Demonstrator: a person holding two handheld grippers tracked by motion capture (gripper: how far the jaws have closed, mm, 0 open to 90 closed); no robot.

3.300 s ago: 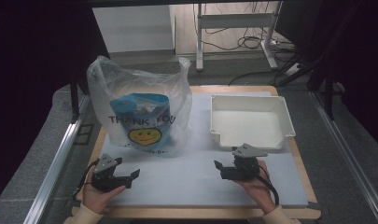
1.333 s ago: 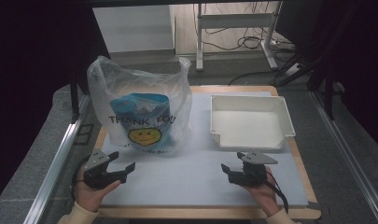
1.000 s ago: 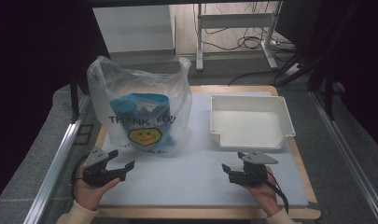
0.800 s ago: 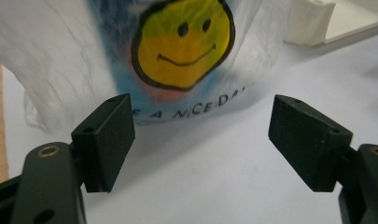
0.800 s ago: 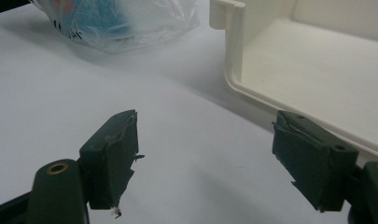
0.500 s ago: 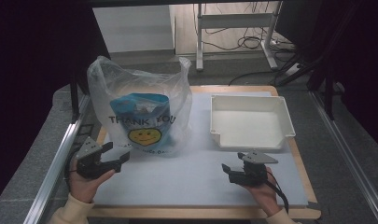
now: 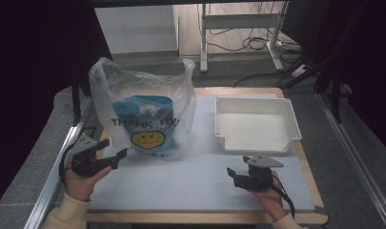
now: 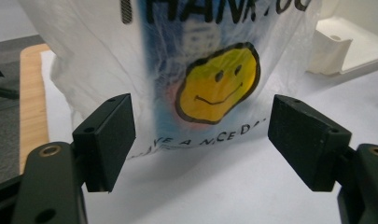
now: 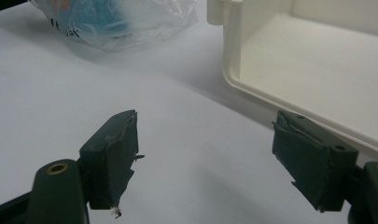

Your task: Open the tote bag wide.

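A clear plastic bag (image 7: 143, 112) printed with "THANK YOU" and a yellow smiley stands upright at the back left of the white mat. A blue package (image 7: 144, 107) shows through it. My left gripper (image 7: 112, 149) is open at the bag's front left corner, close to it but apart. In the left gripper view the bag (image 8: 210, 56) rises just beyond the open left gripper (image 8: 200, 135). My right gripper (image 7: 232, 176) is open near the front right, with nothing between its fingers. In the right gripper view the right gripper (image 9: 205, 158) is low over the bare mat.
An empty white tray (image 7: 219, 125) sits at the back right, its near wall just beyond the right gripper; its rim (image 9: 233, 56) shows in the right gripper view. The wooden table edge (image 7: 205, 217) runs along the front. The mat (image 7: 181, 181) lies bare between the hands.
My left gripper has moved left and forward, up to the bag's front left corner. The right gripper has stayed almost still. Both remain open.
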